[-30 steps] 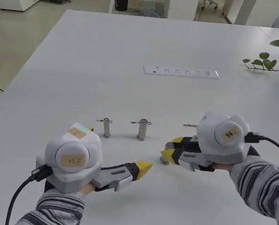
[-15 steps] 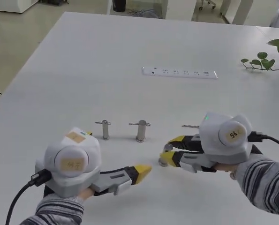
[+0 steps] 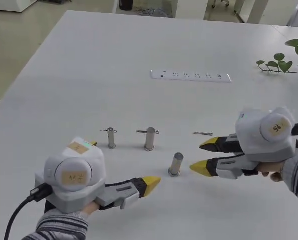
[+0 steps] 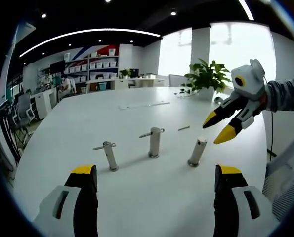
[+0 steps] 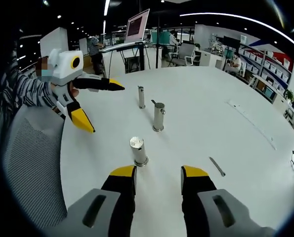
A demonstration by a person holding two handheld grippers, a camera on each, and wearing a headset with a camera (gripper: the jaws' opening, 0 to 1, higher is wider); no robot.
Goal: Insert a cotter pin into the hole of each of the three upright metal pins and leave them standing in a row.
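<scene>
With left pin (image 3: 111, 137) and middle pin (image 3: 149, 138) seemingly cottered, third pin (image 3: 176, 164) is standing bare near a loose cotter (image 3: 203, 133), left hand-held gripper (image 4: 155, 173) and right hand-held gripper (image 3: 204, 156) gaping empty.

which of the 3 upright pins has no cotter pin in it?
The metal pin closest to the right gripper, out of line; the left pin and middle pin each carry one.

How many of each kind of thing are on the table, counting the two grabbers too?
Metal pins: 3
Cotter pins: 3 (two through pins, one loose)
Power strip: 1
Plant: 1
Grippers: 2, the left gripper and the right gripper
Total: 10
</scene>
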